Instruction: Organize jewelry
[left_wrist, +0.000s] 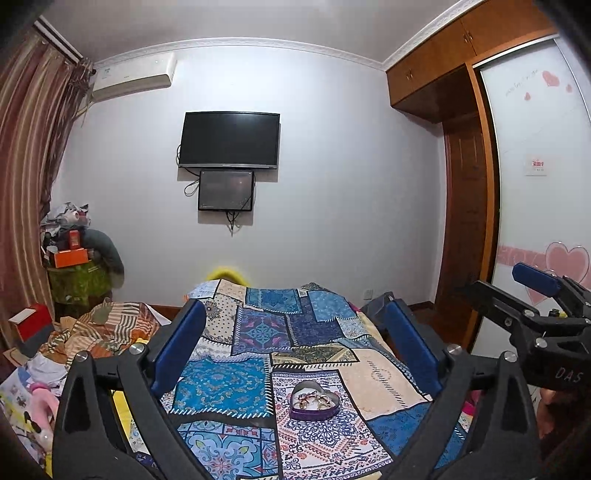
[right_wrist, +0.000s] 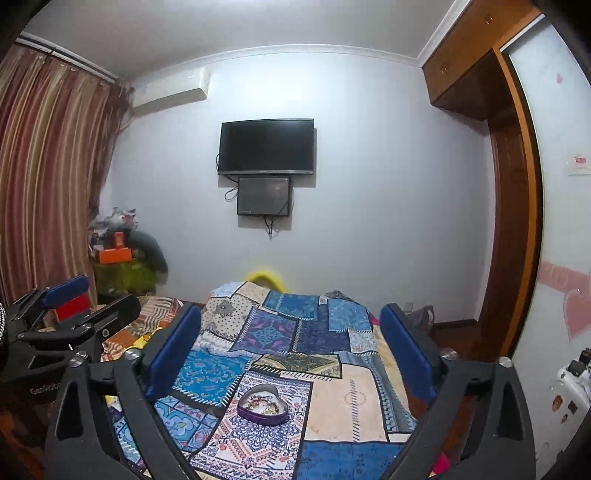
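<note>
A purple heart-shaped jewelry box (left_wrist: 314, 404) lies open on a patchwork blanket (left_wrist: 236, 384), with gold rings and other small pieces (left_wrist: 314, 400) inside. It also shows in the right wrist view (right_wrist: 263, 405). My left gripper (left_wrist: 295, 332) is open and empty, held well above and behind the box. My right gripper (right_wrist: 291, 332) is open and empty at a similar height. Each gripper shows in the other's view: the right one (left_wrist: 517, 291) at the right edge, the left one (right_wrist: 85, 299) at the left edge.
The blanket covers a narrow surface running toward the far wall. Piled clothes and striped fabric (left_wrist: 99, 328) lie to the left, with a red box (left_wrist: 31, 321). A wardrobe with sliding doors (left_wrist: 535, 192) stands right. A TV (left_wrist: 229, 140) hangs on the wall.
</note>
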